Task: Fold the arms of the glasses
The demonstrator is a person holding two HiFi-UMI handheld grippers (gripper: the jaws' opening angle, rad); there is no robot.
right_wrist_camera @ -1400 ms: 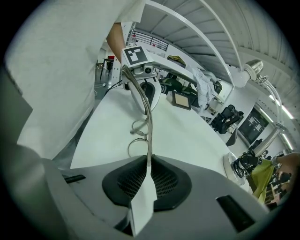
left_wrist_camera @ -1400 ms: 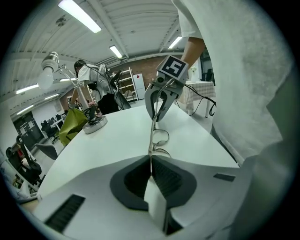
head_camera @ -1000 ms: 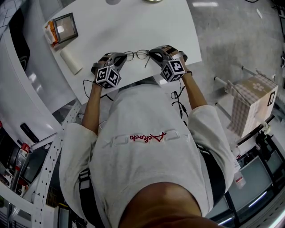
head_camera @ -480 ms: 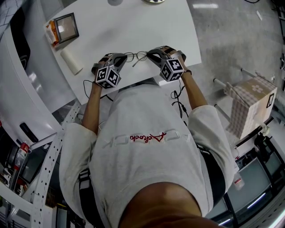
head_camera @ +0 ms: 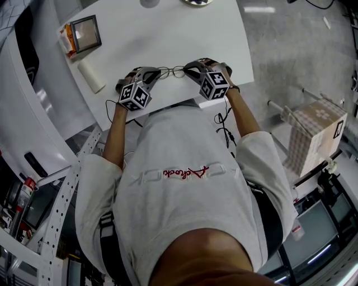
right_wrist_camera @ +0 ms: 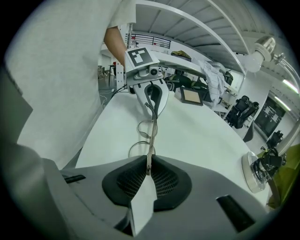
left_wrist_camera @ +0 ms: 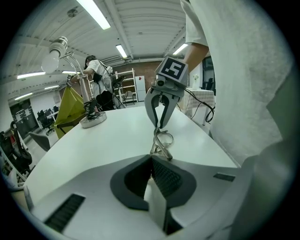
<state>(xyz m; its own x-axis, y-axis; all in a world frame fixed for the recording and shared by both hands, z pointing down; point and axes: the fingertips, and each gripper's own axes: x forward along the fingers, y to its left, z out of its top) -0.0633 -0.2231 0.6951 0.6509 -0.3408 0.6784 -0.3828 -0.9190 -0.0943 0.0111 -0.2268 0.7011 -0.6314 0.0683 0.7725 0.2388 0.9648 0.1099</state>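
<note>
Thin wire-rimmed glasses [head_camera: 172, 71] hang just above the white table [head_camera: 168, 33], held between both grippers near its front edge. My left gripper [head_camera: 156, 72] is shut on the glasses' left end, and my right gripper [head_camera: 188, 69] is shut on the right end. In the left gripper view the glasses [left_wrist_camera: 161, 139] run from my jaws to the right gripper [left_wrist_camera: 160, 125] facing me. In the right gripper view a thin arm of the glasses [right_wrist_camera: 149, 140] lies pinched between the pads and reaches to the left gripper [right_wrist_camera: 152, 108]. The lenses show below that arm.
A white roll [head_camera: 90, 75] and a framed box on an orange pack [head_camera: 84, 33] lie on the table's left side. A lamp base [head_camera: 196, 1] stands at the far edge. A box draped with checked cloth [head_camera: 316, 131] stands on the floor at the right.
The glasses arm that stuck out toward the person at the right end has swung in along the frame. The right gripper has shifted slightly up and left; the left has hardly moved.
</note>
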